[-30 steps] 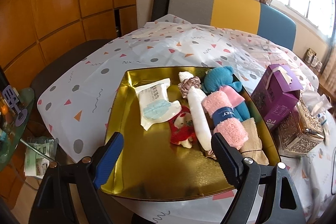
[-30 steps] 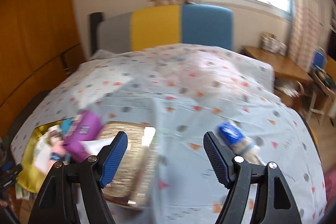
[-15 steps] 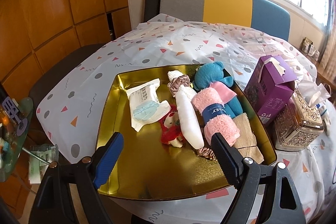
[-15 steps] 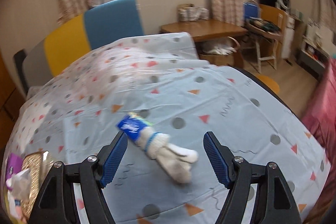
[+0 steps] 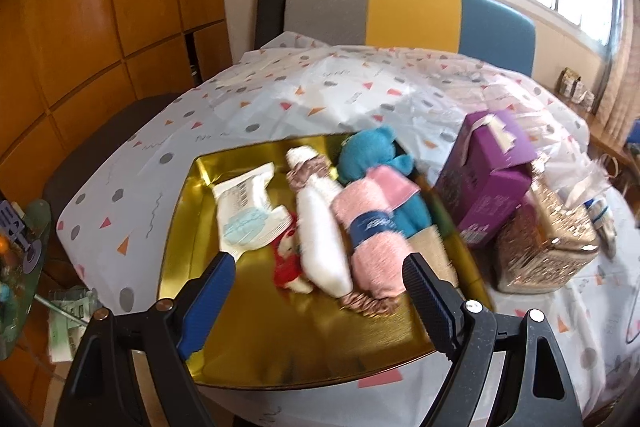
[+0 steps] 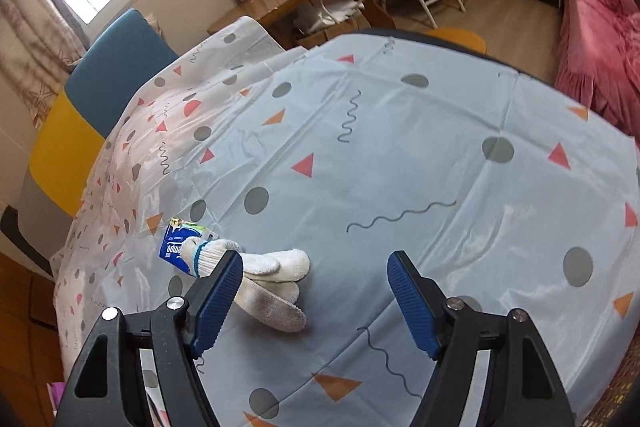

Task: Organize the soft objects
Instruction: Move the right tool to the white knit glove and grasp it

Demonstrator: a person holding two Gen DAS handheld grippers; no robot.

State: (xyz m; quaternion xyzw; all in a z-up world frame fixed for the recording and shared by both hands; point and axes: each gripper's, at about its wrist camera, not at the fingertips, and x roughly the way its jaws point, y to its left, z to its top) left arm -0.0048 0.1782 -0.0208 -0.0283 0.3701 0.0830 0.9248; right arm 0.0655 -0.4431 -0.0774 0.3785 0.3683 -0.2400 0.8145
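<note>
Left gripper (image 5: 316, 289): we see its jaws spread wide with nothing between them, hanging over the near part of the gold tray (image 5: 280, 347).
Right gripper (image 6: 314, 301): jaws apart as well and empty — it sits above the patterned tablecloth (image 6: 400, 155), with the white gloves (image 6: 272, 279) just beside its left finger, partly hidden behind that finger.
White gloves: we find them lying flat on the table, a blue tissue packet (image 6: 178, 245) touching their cuff end on the far side.
Gold tray: it rests on the table near the front edge and carries the soft things already gathered.
Tray contents: a white wipes pack (image 5: 250, 215) on the left; a small red toy (image 5: 288, 263) next to it; a white roll (image 5: 320, 231) with a brown scrunchie (image 5: 308, 171) around its far end; a pink rolled towel (image 5: 374, 235) with a dark blue band; a teal plush (image 5: 372, 153) behind the towel; a beige cloth (image 5: 430, 255) on the right side.
Second scrunchie (image 5: 368, 303): it lies at the near end of the white roll and the pink towel — touching them, as far as we can tell.
Beside the tray: a purple tissue box (image 5: 488, 179) leans on a glittery box (image 5: 548, 239), both to the right.
Picture quality: the left view is somewhat blurred.
</note>
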